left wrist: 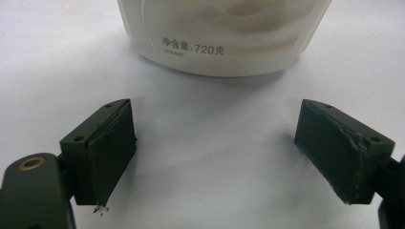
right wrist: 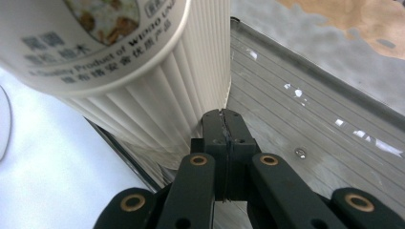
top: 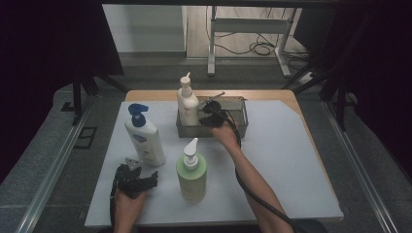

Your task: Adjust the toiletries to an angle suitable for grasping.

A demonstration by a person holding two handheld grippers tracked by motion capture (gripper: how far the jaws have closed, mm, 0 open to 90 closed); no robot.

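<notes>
Cream pump bottle [top: 187, 103] upright in the left end of a metal tray [top: 240, 112], ribbed wall and printed label looming close in the right gripper view [right wrist: 143, 95]. Right claw [top: 210, 115] at the bottle's right side, inside the tray; pads pressed flat together with nothing between them [right wrist: 224, 138], tips right up against the ribbed wall, contact too close to call. Tray floor [right wrist: 305, 129] shiny and grooved just past the closed tips. Right hand and forearm stretched across the white sheet [top: 286, 150] from the near edge, black cable trailing alongside.

Further out, nearer the person: green pump bottle [top: 191, 174] standing on the sheet in front of the tray, well apart from it. To its left, white bottle with blue pump [top: 144, 137], also upright. Left claw [top: 141, 182] low on the sheet just before that white bottle, jaws spread wide and empty; in the left gripper view the bottle's base [left wrist: 224, 38] near but apart from both pads [left wrist: 114, 152]. Wooden bench [top: 145, 95] edge visible beyond the sheet.
</notes>
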